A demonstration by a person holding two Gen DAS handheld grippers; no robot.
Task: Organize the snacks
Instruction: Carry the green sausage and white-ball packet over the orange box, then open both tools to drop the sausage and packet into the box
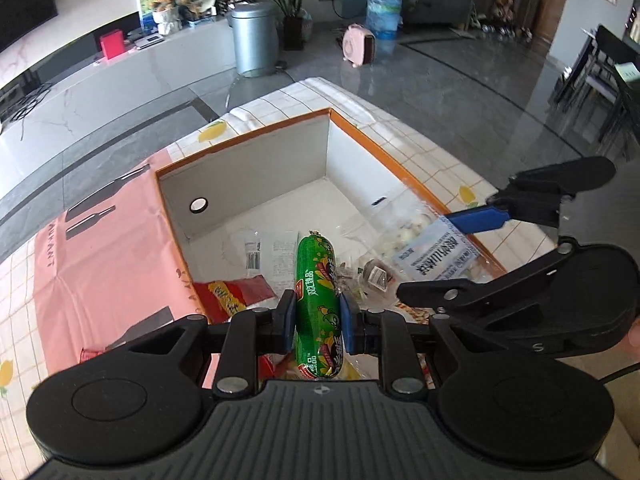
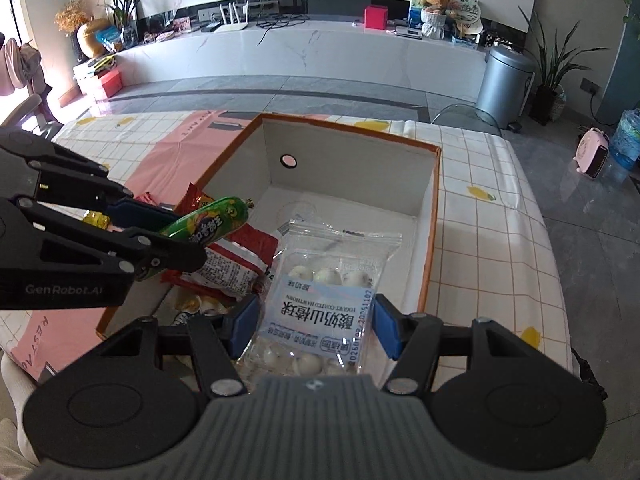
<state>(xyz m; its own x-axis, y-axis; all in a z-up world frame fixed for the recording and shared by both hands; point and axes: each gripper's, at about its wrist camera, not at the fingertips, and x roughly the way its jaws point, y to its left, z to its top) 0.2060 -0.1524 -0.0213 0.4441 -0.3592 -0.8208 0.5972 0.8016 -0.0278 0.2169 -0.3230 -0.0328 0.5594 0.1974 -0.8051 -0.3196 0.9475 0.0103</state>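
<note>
Your left gripper [image 1: 318,322] is clamped on the sausage [image 1: 319,300], your right gripper [image 2: 311,324] on the bag [image 2: 320,312]; both hang over the box [image 2: 430,240], and releasing together could collide them.

The far half of the open box [image 2: 424,216] floor is bare and reachable from above. Snack packets [image 2: 236,264] crowd its near left corner. Table [image 2: 492,240] right of the box lies bare.
</note>
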